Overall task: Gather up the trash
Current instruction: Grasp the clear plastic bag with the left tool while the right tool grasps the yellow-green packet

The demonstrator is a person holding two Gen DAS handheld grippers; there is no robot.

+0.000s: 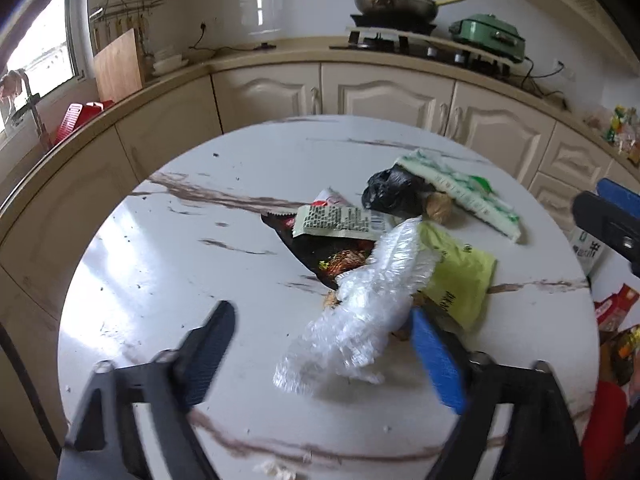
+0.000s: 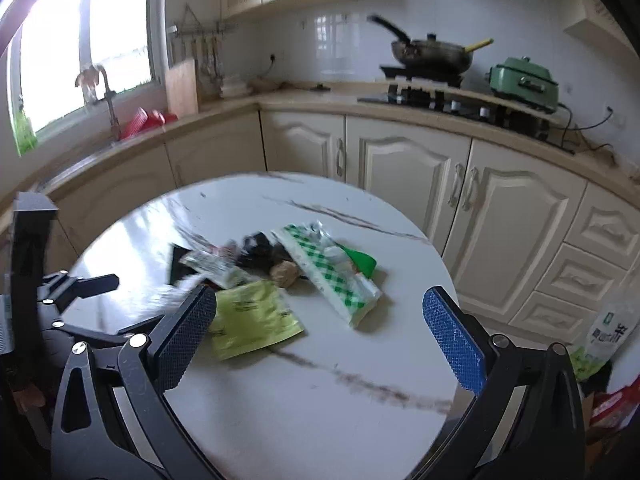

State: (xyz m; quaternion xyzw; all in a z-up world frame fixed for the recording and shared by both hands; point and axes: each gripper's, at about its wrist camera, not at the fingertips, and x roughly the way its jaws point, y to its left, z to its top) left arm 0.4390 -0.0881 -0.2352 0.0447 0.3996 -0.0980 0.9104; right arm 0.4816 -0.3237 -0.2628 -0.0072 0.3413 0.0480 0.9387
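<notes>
One round table (image 1: 168,264) fills both views, its glossy white top veined with brown marble streaks and speckled with dark crumbs. Behind it runs a curved beige counter (image 1: 248,60) over cream panelled cabinet doors (image 2: 400,168), with a dark wok (image 1: 394,2) and a green lidded cooker (image 1: 488,34) on the stove.

Trash lies bunched near the table's middle. Largest is a flat green-and-white checked packet (image 2: 332,276), lying at a slant on the far right of the heap. Just in front lies a yellow-green pouch (image 2: 252,316), flat and creased. A crinkled strip of clear bubble wrap (image 1: 360,308) crosses the near side, overlapping a dark printed wrapper (image 1: 320,252) and the pouch. A crumpled black bag (image 1: 390,192) sits at the back, with a small tan wad (image 1: 438,206) touching it.

Left gripper (image 1: 324,344) points steeply down at the table, jaws spread, with the near end of the bubble wrap between its fingers; its blue pad (image 1: 436,360) is right against the wrap, while the black one stands clear. Right gripper (image 2: 320,336) tilts down too, jaws wide apart over bare tabletop, holding nothing.
</notes>
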